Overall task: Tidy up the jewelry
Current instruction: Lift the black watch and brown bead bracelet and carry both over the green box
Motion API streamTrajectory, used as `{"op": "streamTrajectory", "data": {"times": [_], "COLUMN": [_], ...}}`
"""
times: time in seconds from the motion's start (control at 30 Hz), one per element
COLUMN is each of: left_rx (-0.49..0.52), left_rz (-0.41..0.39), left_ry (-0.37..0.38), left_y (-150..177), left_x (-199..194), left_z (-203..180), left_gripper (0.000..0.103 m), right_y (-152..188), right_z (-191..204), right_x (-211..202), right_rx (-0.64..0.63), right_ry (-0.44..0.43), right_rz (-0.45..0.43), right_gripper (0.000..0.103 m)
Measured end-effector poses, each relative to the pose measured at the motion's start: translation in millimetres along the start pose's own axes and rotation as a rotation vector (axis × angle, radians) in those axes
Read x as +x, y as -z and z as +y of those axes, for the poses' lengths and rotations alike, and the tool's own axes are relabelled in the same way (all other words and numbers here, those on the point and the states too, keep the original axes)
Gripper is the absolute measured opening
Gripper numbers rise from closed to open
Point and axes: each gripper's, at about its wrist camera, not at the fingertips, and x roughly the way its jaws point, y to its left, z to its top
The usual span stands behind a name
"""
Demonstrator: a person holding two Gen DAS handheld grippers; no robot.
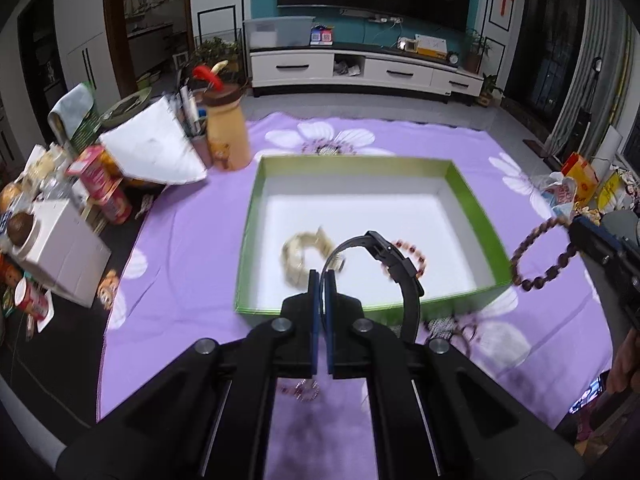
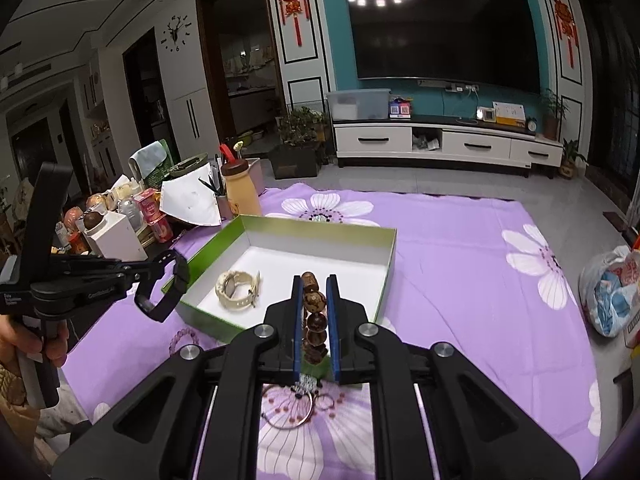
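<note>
The green box (image 2: 388,256) stands open on the purple flowered cloth (image 2: 460,272) that covers the tabletop, and a cream watch (image 2: 236,290) already lies inside it near the left wall. The black watch (image 1: 394,264) hangs from the left tongs (image 1: 322,276), which are closed flat on its thin strap, in the air before the near edge of the box. It seems light and flexible, so it will swing; the strap is a good place to hold. The brown bead bracelet (image 2: 314,316) is pinched between the pads of the right tongs (image 2: 314,280), at the right side of the box. Its beads are hard and round, perhaps slippery, so the grip must stay between two beads. More small bracelets (image 2: 290,408) lie on the cloth nearby; their material I cannot tell well. Behind is a living room with a television (image 2: 440,32), and clutter crowds the left.
</note>
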Motion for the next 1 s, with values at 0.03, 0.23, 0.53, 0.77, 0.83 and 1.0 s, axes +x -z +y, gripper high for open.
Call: {"op": "streamTrajectory", "data": {"times": [0.03, 0.23, 0.53, 0.77, 0.83, 1.0], "left_rx": [0.003, 0.016, -0.021, -0.03, -0.03, -0.026], "left_rz": [-0.005, -0.008, 0.028, 0.074, 0.09, 0.126], "left_ry": [0.004, 0.025, 0.047, 0.038, 0.033, 0.018], "left_y": [-5, -29, -44, -48, -49, -47], "left_x": [2, 19, 54, 86, 97, 117], "left_z": [-3, -14, -15, -13, -13, -13], "left_gripper": [0.002, 0.002, 0.002, 0.002, 0.002, 0.002], "right_y": [-2, -15, -26, -22, -20, -17], "right_z": [0, -2, -11, -17, -17, -15], "right_x": [2, 16, 45, 76, 84, 101], "right_rx": [-0.005, -0.022, -0.006, 0.006, 0.007, -0.006], "right_ry": [0.0, -0.009, -0.007, 0.007, 0.007, 0.01], "right_rz": [0.0, -0.003, 0.025, 0.078, 0.092, 0.128], "right_gripper": [0.011, 0.011, 0.011, 0.011, 0.011, 0.011]}}
